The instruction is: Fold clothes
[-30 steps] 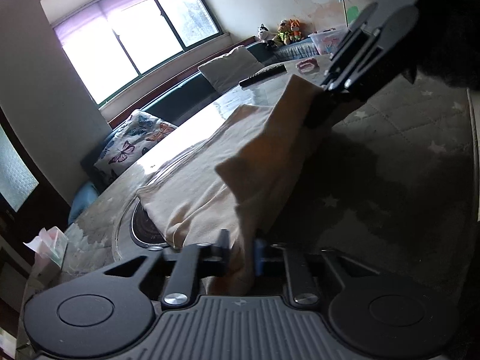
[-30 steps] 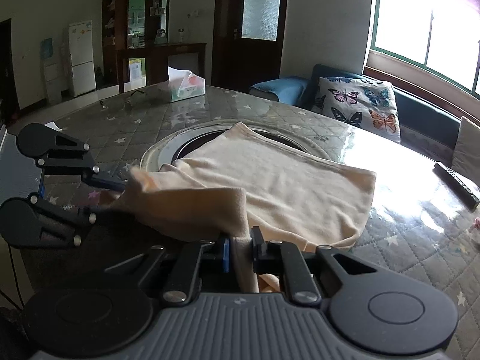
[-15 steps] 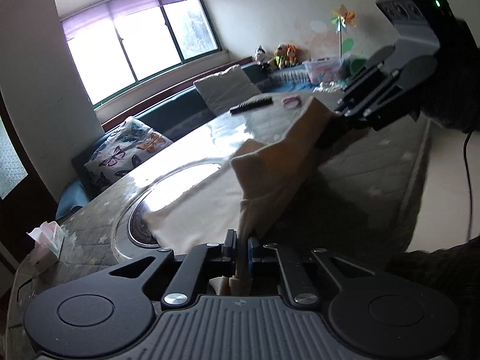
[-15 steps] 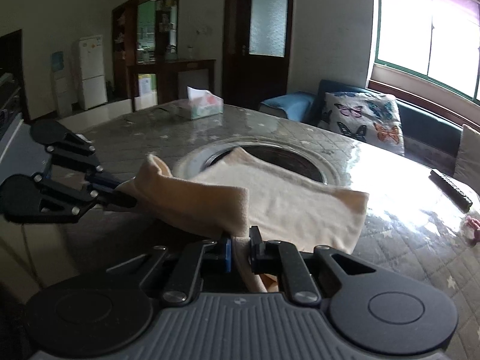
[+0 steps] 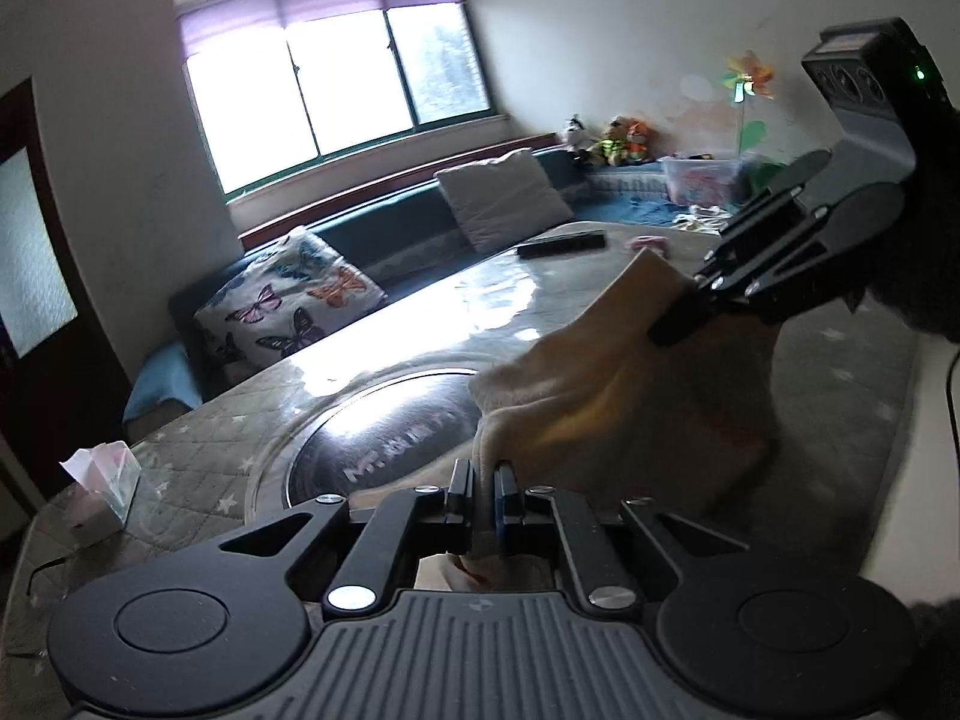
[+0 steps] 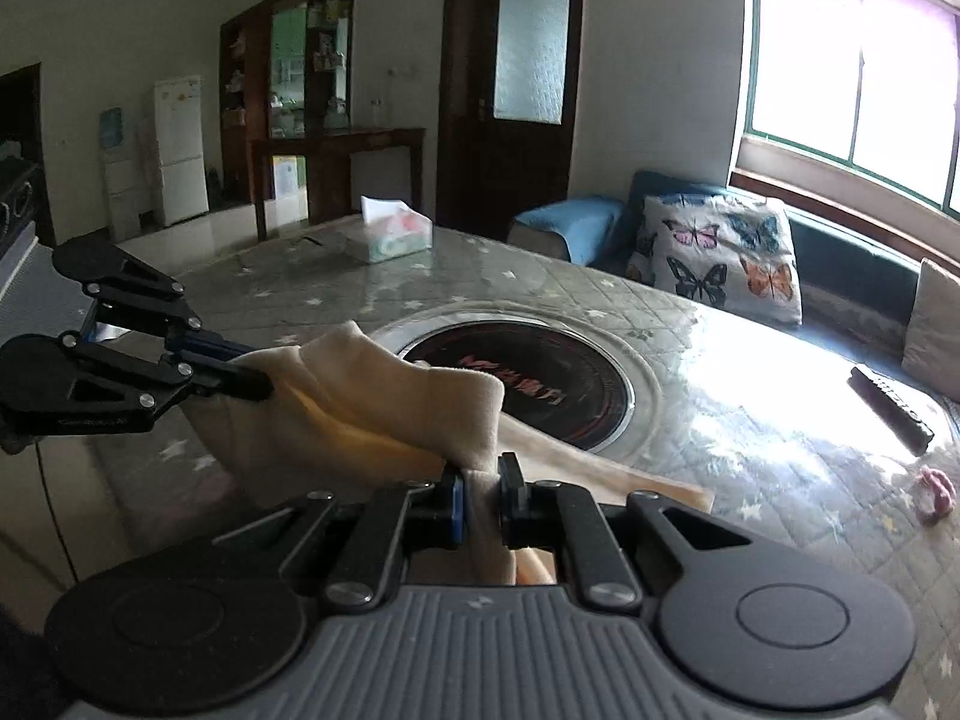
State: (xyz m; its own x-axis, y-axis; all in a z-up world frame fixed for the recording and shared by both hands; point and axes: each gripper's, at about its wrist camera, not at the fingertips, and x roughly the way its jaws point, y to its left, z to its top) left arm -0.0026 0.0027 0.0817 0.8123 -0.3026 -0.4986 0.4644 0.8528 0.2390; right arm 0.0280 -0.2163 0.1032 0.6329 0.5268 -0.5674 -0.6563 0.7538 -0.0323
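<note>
Low in the frame, the right gripper (image 6: 480,495) pinches a cream cloth (image 6: 384,414); at left the left gripper (image 6: 255,369) clamps its other end, lifted above the table (image 6: 750,420).

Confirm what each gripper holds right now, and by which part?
Both hold the same cream cloth. The left gripper and the right gripper are each shut on its near edge, one toward each end, lifting it above the table.
</note>
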